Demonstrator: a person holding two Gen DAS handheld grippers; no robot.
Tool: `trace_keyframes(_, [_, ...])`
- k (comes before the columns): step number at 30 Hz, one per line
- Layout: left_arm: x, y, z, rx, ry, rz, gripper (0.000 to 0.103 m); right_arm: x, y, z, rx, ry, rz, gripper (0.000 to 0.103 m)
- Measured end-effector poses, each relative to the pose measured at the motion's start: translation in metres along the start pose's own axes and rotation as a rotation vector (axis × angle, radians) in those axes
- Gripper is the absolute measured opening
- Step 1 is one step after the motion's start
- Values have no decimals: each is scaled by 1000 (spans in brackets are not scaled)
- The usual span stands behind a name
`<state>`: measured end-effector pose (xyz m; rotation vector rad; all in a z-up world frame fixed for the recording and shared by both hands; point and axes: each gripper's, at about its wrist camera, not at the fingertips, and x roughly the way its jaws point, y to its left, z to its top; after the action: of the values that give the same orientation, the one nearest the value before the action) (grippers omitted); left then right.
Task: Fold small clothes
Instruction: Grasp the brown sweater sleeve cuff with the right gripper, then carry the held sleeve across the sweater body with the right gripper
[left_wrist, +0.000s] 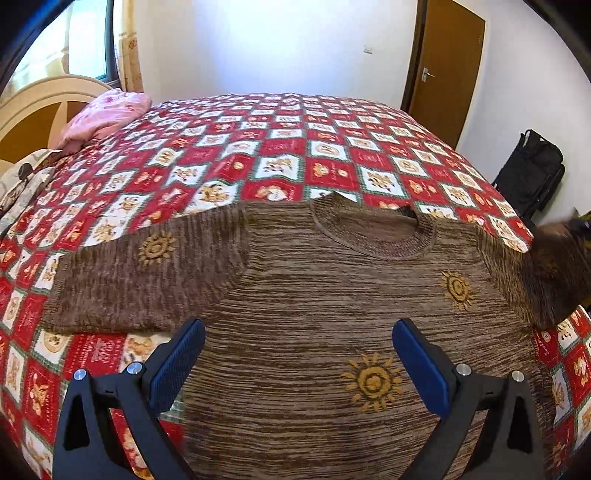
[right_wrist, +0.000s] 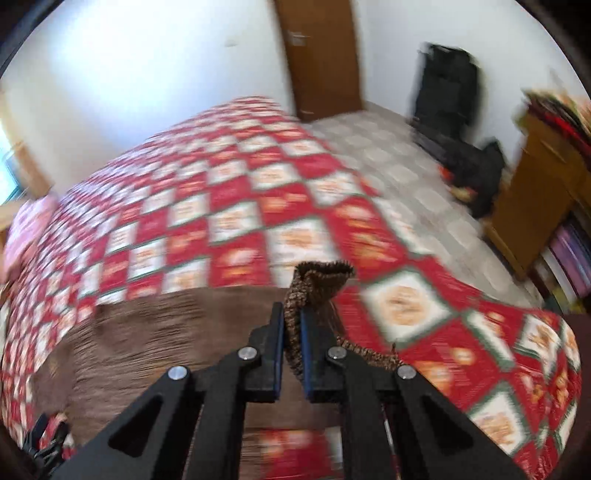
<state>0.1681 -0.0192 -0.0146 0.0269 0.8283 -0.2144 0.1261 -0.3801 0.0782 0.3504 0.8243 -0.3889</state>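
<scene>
A small brown knit sweater (left_wrist: 314, 295) with yellow sun motifs lies flat on the bed, neck hole away from me, left sleeve spread out to the left. My left gripper (left_wrist: 297, 332) hovers open over the sweater's lower chest, nothing between its blue pads. The sweater's right sleeve (left_wrist: 546, 273) is lifted off the bed at the right edge of that view. In the blurred right wrist view my right gripper (right_wrist: 291, 314) is shut on that sleeve's cuff (right_wrist: 321, 275), which sticks up past the fingertips, while the rest of the sweater (right_wrist: 155, 332) lies below to the left.
A red-and-white checked quilt (left_wrist: 280, 147) covers the bed. A pink bundle (left_wrist: 107, 114) and other cloth lie by the headboard at far left. A wooden door (left_wrist: 443, 62), black bags (left_wrist: 535, 170) and a wooden shelf (right_wrist: 543, 184) stand on the right across the tiled floor.
</scene>
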Motion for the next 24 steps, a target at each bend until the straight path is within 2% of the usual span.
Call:
trace_keyframes(3, [-4,13,0,-18,-13,14,102,8,62,-10,-84,14,106,11])
trace_keyframes(6, [-6,26,-1,-36,-22,34,102,32,126,-30,-158,65,209,11])
trace_keyframes(11, [-4,50,-7,-61,-12,61,102,81,203,-75,-256,130,243,11])
trace_keyframes(17, [4,68,-13,-88,5,88,102,114,241,-121,-328,129,195,11])
trace_keyframes(21, [9,72,-15,-105,14,84,102,123,243,-129,-319,133,192,12])
trace_keyframes(22, [10,72,-16,-103,18,84,102,126,244,-131,-312,138,206,16])
trace_keyframes(24, [10,71,-17,-94,21,87,102,129,247,-134,-297,142,277,31])
